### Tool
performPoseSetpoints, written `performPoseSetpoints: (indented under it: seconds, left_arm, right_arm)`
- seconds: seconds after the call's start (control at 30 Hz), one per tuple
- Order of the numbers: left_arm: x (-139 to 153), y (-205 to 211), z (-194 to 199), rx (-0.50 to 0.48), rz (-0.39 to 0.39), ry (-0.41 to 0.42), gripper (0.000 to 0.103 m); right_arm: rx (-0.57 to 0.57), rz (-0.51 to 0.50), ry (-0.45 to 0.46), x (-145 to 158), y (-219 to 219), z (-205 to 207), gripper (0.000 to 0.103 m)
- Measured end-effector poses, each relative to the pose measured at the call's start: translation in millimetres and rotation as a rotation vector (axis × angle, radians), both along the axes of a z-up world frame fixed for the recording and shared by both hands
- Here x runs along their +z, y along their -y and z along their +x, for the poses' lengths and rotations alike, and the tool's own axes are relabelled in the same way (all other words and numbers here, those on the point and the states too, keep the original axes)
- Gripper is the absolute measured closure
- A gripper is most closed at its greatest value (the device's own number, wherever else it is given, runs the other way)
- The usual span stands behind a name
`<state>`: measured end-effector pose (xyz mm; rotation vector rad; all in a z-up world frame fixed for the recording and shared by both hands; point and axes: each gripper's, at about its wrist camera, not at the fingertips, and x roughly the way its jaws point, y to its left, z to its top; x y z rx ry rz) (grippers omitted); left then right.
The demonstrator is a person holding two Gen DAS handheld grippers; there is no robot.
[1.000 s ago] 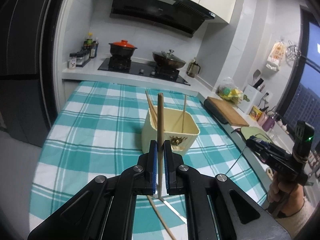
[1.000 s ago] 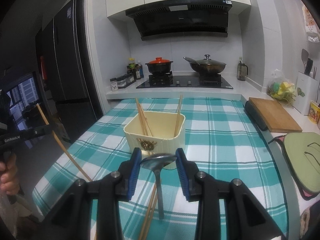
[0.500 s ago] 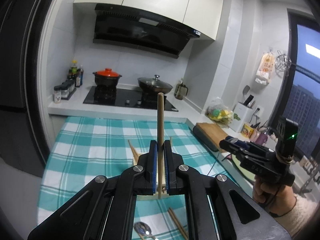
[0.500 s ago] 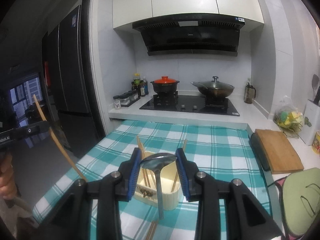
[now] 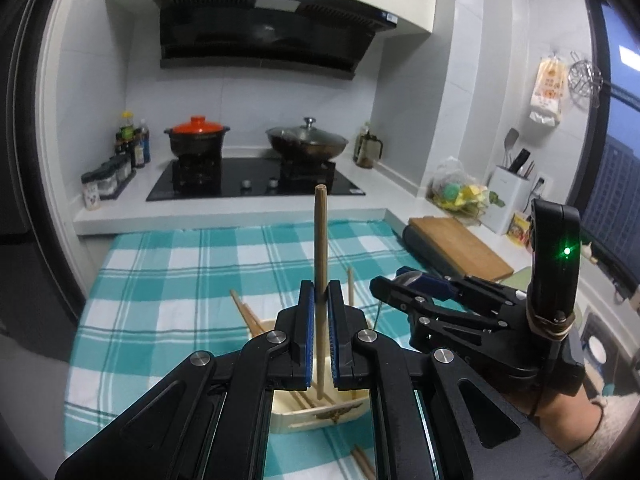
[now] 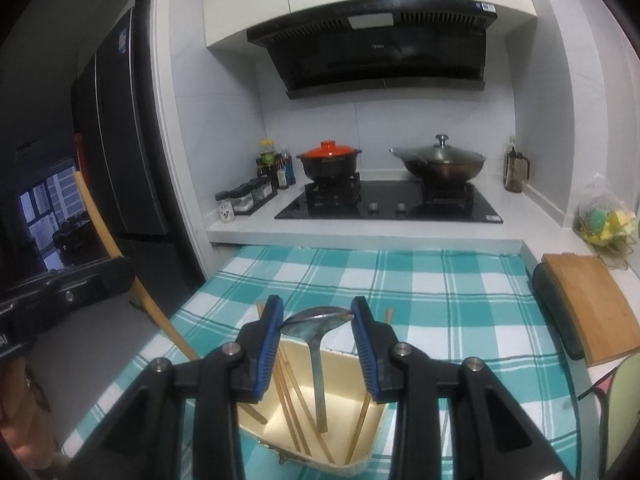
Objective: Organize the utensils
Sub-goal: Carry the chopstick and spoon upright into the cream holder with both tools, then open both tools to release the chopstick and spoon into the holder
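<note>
The left claw [image 5: 320,332] was clamped on a single light wooden chopstick [image 5: 320,248], which stood upright between the blue ribbed pads, its top end rising well above them and its lower end pointing down into the cream rectangular plastic utensil box [image 5: 320,410] directly beneath. The right claw [image 6: 318,344] was clamped on the bowl of a grey metal spoon [image 6: 316,320], the bowl lying across the gap between the blue pads and the handle hanging down inside the same box [image 6: 356,368]. In the left wrist view the right claw [image 5: 390,282] appeared just to the right of the left one, with the person's hand [image 5: 568,412] behind it at the lower right edge. In the right wrist view the left claw's black body showed at the left edge, its chopstick [image 6: 132,280] slanting down toward the box. Several more wooden chopsticks [image 6: 294,404] leaned inside the box against its walls. Two further chopsticks [image 5: 362,462] lay on the cloth just in front of the box. The box stood on a teal and white checked cloth covering the tabletop [image 5: 180,280]. Beyond the cloth, well apart from the box, stood a black hob [image 5: 256,182] carrying a black pot with an orange lid [image 5: 197,140] and a lidded dark wok [image 5: 307,144]. A wooden cutting board [image 5: 460,246] lay to the right of the cloth.
</note>
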<state>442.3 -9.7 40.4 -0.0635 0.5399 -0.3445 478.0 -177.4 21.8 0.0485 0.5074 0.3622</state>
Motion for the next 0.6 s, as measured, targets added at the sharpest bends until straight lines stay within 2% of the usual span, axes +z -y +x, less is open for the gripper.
performPoseSetpoints:
  seconds: [0.23,0.5,0.6]
  left_arm:
    - [-55.7,3.6,43.1,0.019,0.010,-0.164,0.098]
    - [-92.6,10.7,69.5,0.051,0.056,-0.247,0.098]
    - [-100.1,11.8,72.2,0.066,0.078,-0.268,0.097]
  right_arm:
    - [-0.038,-0.009,-0.205,-62.3,9.3,37.3,0.068]
    - [-0.084,-0.051,-0.264,-88.1,14.7,58.9,0.068]
    - [-0.108,-0.059,-0.258,-91.7,15.9,66.5,0.067]
